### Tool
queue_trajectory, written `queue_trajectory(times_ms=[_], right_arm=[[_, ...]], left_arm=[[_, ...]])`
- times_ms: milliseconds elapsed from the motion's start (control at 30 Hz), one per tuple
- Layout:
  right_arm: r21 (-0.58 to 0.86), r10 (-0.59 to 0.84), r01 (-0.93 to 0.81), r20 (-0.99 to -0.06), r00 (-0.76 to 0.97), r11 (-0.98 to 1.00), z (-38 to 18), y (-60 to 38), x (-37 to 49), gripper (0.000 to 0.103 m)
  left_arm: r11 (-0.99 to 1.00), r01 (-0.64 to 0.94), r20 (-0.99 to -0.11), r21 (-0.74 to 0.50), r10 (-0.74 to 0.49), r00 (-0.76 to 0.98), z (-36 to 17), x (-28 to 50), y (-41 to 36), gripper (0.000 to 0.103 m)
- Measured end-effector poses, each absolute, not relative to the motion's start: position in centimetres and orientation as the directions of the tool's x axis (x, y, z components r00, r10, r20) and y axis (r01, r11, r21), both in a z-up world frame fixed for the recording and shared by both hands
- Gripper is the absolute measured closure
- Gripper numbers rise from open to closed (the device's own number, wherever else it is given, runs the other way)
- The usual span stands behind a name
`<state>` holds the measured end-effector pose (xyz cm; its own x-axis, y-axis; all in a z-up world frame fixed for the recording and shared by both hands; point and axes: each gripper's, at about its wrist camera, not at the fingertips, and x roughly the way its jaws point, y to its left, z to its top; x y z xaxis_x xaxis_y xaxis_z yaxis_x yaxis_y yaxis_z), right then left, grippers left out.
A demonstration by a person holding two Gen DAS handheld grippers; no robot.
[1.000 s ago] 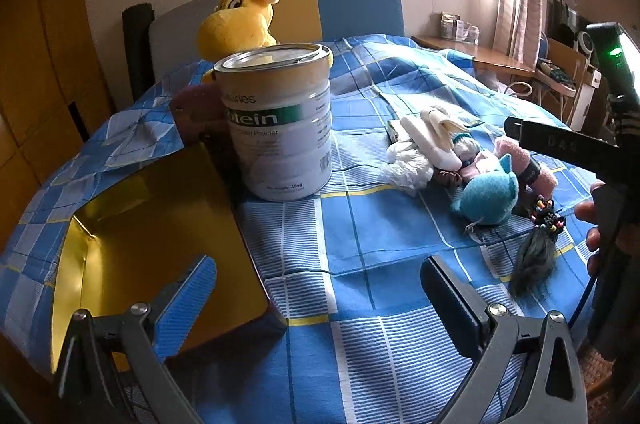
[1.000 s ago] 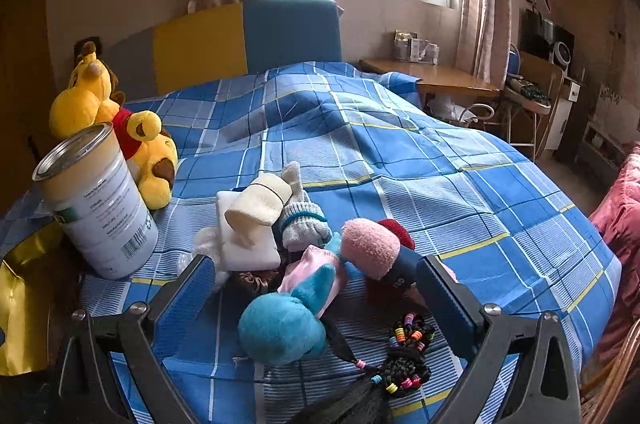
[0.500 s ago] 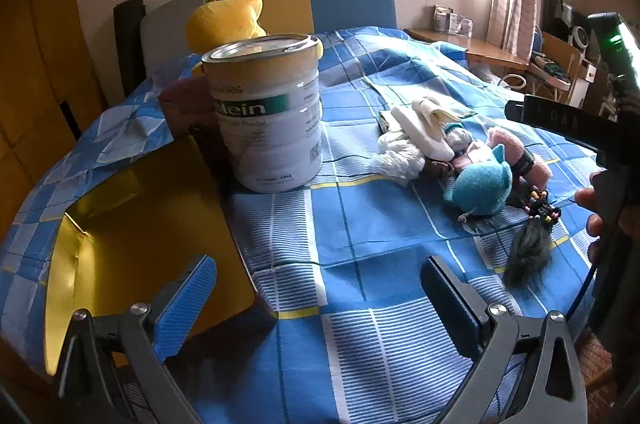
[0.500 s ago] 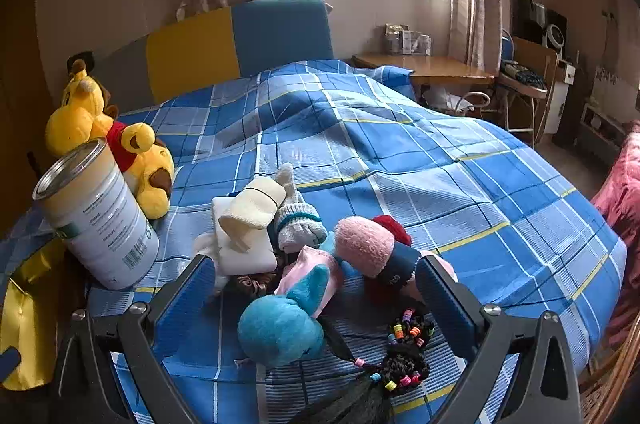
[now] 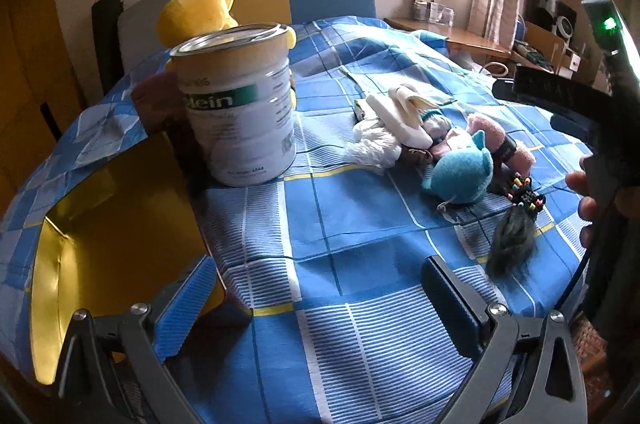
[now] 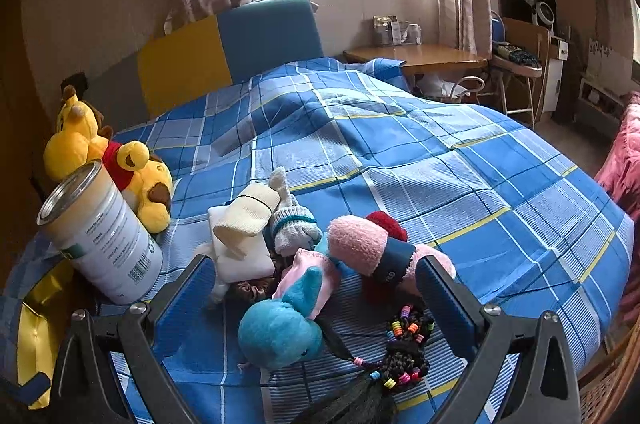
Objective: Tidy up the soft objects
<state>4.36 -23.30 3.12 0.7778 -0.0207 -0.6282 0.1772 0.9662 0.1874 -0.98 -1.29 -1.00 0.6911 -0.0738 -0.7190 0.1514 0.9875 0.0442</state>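
Soft toys and socks (image 6: 280,256) sit heaped mid-bed, blue plush (image 6: 280,334) nearest. Right claw (image 6: 312,298) hovers wide open just before it, empty. Left claw (image 5: 316,302) gapes empty near the yellow box (image 5: 100,224). Best bet: drop low, pinch the plush's body squarely, dodging the beaded braid (image 6: 404,344).

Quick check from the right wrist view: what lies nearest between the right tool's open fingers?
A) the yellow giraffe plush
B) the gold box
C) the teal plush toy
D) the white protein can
C: the teal plush toy lies on the bedspread between the open fingers of the right tool; the can stands off to the left.
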Motion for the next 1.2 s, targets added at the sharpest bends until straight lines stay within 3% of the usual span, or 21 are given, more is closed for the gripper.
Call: queue_trajectory(times_ms=[367, 800, 900, 1133, 1200], right_arm=[[0.287, 0.013, 0.220, -0.634, 0.773, 0.932, 2.9, -25.2, 4.3, 0.001], [0.436, 0.077, 0.282, -0.643, 0.762, 0.855, 2.0, -28.0, 4.1, 0.001], [0.475, 0.089, 0.305, -0.643, 0.760, 0.826, 1.7, -28.9, 3.9, 0.001], [0.534, 0.122, 0.330, -0.644, 0.755, 0.779, 1.0, -30.0, 3.8, 0.001], [0.534, 0.129, 0.321, -0.643, 0.755, 0.782, 1.0, -29.9, 3.9, 0.001]], left_arm=[[0.972, 0.233, -0.756, 0.031, -0.130, 0.642, -1.5, 0.2, -2.8, 0.000], [0.937, 0.329, -0.804, -0.115, -0.283, 0.523, -2.0, 4.1, -4.6, 0.004], [0.935, 0.328, -0.808, -0.132, -0.293, 0.511, -1.9, 5.6, -4.9, 0.010], [0.927, 0.318, -0.823, -0.200, -0.335, 0.459, -1.9, 10.2, -6.5, 0.042], [0.927, 0.310, -0.823, -0.212, -0.340, 0.455, -1.7, 11.9, -7.2, 0.042]])
